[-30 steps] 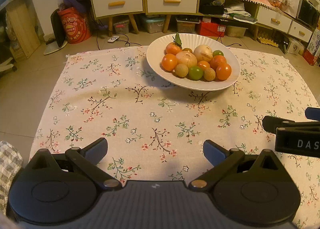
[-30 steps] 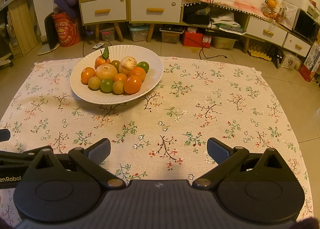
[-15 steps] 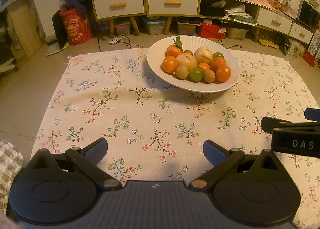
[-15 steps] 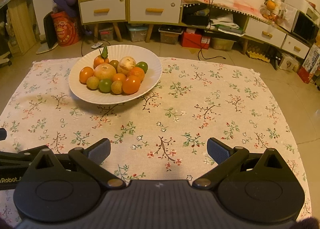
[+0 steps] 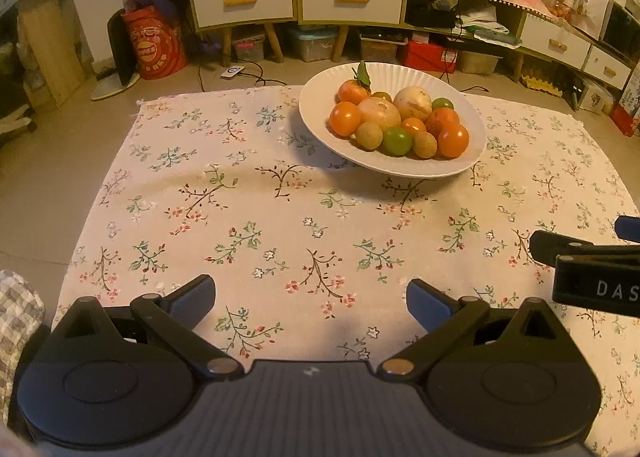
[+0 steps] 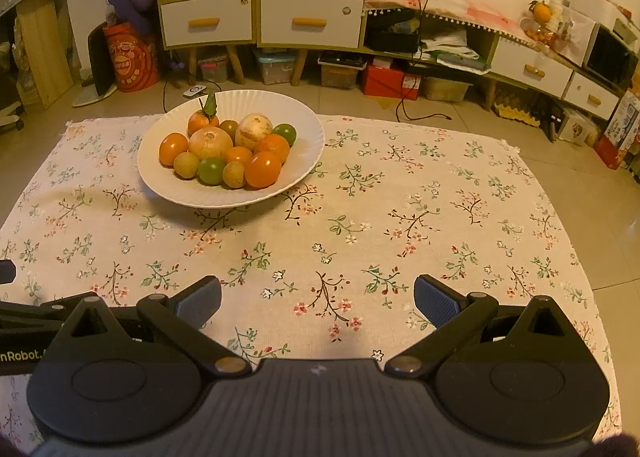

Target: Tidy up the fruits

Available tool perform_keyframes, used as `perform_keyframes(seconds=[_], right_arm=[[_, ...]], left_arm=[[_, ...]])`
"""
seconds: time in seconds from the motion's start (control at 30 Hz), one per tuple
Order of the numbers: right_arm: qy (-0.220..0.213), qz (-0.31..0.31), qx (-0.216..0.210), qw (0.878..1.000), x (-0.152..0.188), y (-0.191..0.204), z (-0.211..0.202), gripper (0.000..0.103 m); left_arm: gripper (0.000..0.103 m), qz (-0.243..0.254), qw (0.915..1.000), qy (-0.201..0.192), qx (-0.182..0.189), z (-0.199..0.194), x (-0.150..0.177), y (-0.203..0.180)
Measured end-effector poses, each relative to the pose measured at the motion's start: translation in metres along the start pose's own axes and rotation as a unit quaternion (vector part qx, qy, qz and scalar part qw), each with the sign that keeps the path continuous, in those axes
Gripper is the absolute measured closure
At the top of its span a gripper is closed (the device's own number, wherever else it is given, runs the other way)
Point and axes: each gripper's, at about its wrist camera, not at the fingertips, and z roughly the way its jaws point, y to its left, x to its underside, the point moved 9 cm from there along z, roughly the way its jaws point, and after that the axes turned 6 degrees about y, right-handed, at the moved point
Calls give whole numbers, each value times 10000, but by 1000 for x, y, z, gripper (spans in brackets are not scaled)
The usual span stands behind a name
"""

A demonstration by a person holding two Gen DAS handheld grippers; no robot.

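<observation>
White letters "DAS" read on the black body of the right hand-held gripper [image 5: 584, 253] where it juts in at the right edge of the left wrist view, and "nRobot" reads on the left hand-held gripper [image 6: 24, 321] at the left edge of the right wrist view; both words are cut off by the frame. The red round drum [image 6: 130, 63] on the floor beyond the far left corner carries a printed emblem too small to read. The left hand-held gripper [image 5: 310, 299] hangs over the near edge of the tabletop with its blue-padded fingers spread wide and nothing between them; the right one [image 6: 318, 297] does the same, just beside it. The white ribbed ceramic bowl [image 6: 304, 133] stands on the cream floral tablecloth [image 6: 400, 217] near the far edge, toward the left of the middle as the right wrist view shows it. In it lie the heaped fruits [image 6: 230, 151]: orange tangerines, one with a green leaf, two pale large round ones, small tan ones and green ones, touching one another. Between the bowl and both grippers the cloth lies bare, as does its whole right half out to the right edge.
</observation>
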Motion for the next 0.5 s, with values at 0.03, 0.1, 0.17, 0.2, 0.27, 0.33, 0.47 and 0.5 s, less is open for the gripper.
perform_keyframes(seconds=[0.03, 0.1, 0.17, 0.2, 0.27, 0.33, 0.47, 0.5], right_arm=[[1, 4, -2, 10000, 0, 0, 0, 0], [4, 3, 6, 10000, 0, 0, 0, 0], [6, -14, 8, 10000, 0, 1, 1, 0], [6, -20, 5, 10000, 0, 2, 0, 0], [8, -29, 2, 10000, 0, 2, 1, 0], [10, -29, 2, 10000, 0, 2, 1, 0], [11, -25, 2, 10000, 0, 2, 1, 0], [11, -21, 2, 10000, 1, 2, 1, 0]], left_arm=[[11, -4, 10000, 15, 11, 0, 0, 0], [11, -9, 10000, 31, 26, 1, 0, 0], [11, 6, 10000, 32, 19, 1, 1, 0], [11, 10, 10000, 28, 14, 1, 1, 0], [11, 13, 10000, 23, 21, 1, 1, -1], [11, 17, 10000, 17, 25, 1, 1, 0], [11, 29, 10000, 20, 27, 1, 1, -1], [11, 36, 10000, 28, 28, 2, 1, -1]])
